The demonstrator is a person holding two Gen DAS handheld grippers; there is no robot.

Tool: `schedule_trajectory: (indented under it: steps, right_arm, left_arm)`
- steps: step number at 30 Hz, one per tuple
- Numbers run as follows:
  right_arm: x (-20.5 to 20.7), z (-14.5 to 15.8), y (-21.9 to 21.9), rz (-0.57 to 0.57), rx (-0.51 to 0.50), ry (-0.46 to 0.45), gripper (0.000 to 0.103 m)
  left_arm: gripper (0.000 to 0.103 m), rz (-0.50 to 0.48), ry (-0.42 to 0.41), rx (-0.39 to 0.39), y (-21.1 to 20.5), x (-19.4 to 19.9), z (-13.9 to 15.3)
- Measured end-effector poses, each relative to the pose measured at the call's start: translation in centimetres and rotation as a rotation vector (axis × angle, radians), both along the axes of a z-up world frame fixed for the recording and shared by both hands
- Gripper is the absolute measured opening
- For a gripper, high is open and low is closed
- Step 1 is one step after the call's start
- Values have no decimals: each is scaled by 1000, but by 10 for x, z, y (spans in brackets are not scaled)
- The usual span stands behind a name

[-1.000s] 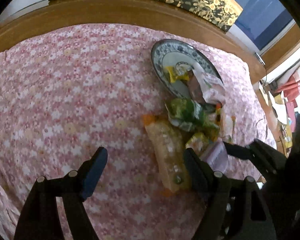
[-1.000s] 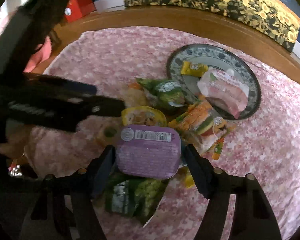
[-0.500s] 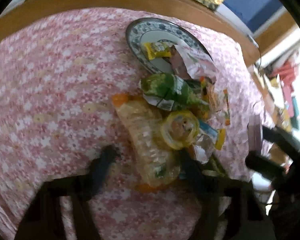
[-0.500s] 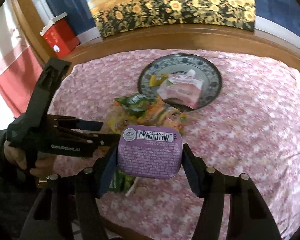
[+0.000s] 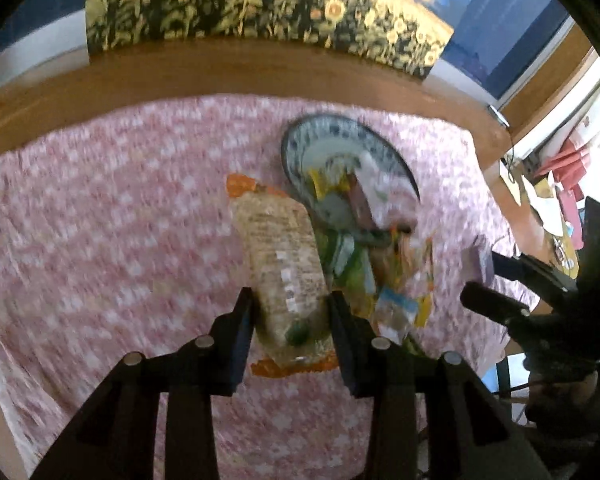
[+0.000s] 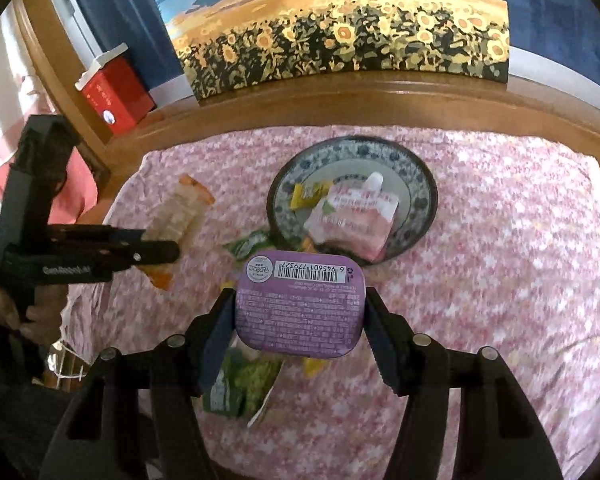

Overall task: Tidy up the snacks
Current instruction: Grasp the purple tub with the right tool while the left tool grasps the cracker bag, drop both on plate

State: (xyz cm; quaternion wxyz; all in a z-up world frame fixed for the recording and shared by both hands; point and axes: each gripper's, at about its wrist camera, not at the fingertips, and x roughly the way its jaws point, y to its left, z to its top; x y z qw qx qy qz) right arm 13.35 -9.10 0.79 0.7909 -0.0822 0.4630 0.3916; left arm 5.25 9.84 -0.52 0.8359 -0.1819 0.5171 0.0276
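Note:
My right gripper (image 6: 300, 312) is shut on a purple tin (image 6: 300, 304) with a barcode, held above the snack pile in front of the blue-patterned plate (image 6: 420, 184). The plate holds a pink pouch (image 6: 352, 216) and a small yellow packet (image 6: 308, 194). My left gripper (image 5: 292, 312) is shut on a long clear bag of beige snacks with orange ends (image 5: 280, 248); this also shows in the right wrist view (image 6: 176, 216), lifted to the left of the pile. Green and yellow packets (image 5: 352, 256) lie between bag and plate.
A pink floral cloth (image 6: 500, 260) covers the wooden table. A green pea packet (image 6: 240, 384) lies under the tin. A sunflower painting (image 6: 340, 28) leans at the back. A red box (image 6: 116, 92) stands at the back left.
My left gripper has closed on the long beige snack bag and pulled it away from the pile. My right gripper has lifted the purple tin up and back.

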Motion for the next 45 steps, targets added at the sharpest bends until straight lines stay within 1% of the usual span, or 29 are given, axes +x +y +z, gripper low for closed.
schedule_trajectory:
  steps: [4, 8, 14, 16, 21, 24, 30, 39, 41, 43, 45]
  right_arm:
    - [21, 7, 8, 4, 3, -11, 63]
    - [46, 9, 17, 0, -2, -18, 63]
    - [100, -8, 25, -46, -19, 28, 63]
    - [113, -14, 27, -49, -42, 30, 63]
    - [141, -28, 31, -63, -46, 66, 63]
    - [149, -37, 37, -56, -47, 90, 63]
    - [153, -50, 47, -46, -51, 122, 63]
    - [153, -54, 55, -46, -69, 123, 64]
    - [152, -53, 57, -47, -76, 116, 64]
    - [152, -53, 57, -44, -77, 118, 64]
    - [151, -51, 57, -47, -78, 108, 65]
  left_arm:
    - [38, -22, -20, 15, 0, 26, 7]
    - [39, -65, -43, 10, -8, 56, 9]
    - [39, -135, -38, 12, -22, 103, -4]
    - [39, -155, -37, 18, -25, 114, -8]
    - [39, -157, -5, 3, -21, 135, -23]
    - [39, -163, 10, 8, -18, 142, -29]
    - [39, -169, 21, 13, -13, 150, -35]
    - [39, -159, 21, 17, -10, 149, -37]
    - [48, -148, 18, 25, -9, 148, -36]
    - [72, -136, 8, 25, -8, 148, -33]
    - [76, -128, -5, 31, -8, 147, -30]
